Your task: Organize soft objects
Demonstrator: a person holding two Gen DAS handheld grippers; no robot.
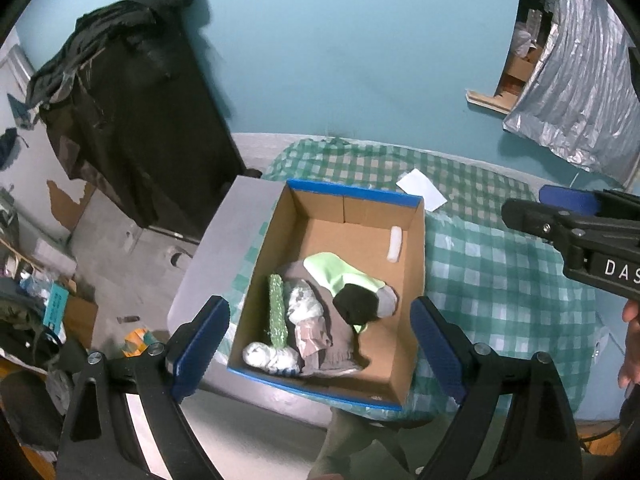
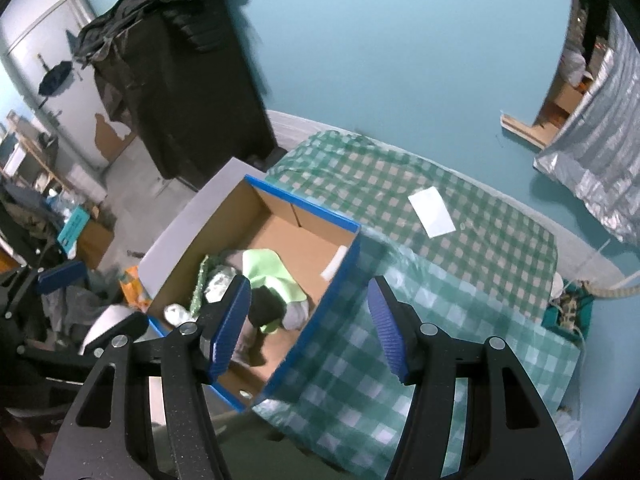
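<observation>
nearby, white paper [image 2: 431, 211] on checked cloth [image 2: 460, 264] beside box [image 1: 416, 248]; both grippers' fingers apart, empty.

The left claw [image 1: 320, 344] points steeply down, its blue pads spread as wide as they go, nothing between them. The right claw [image 2: 308, 320] also tilts down, jaws parted and empty. A hand [image 1: 632, 344], probably the right one, shows at the left view's edge.
</observation>
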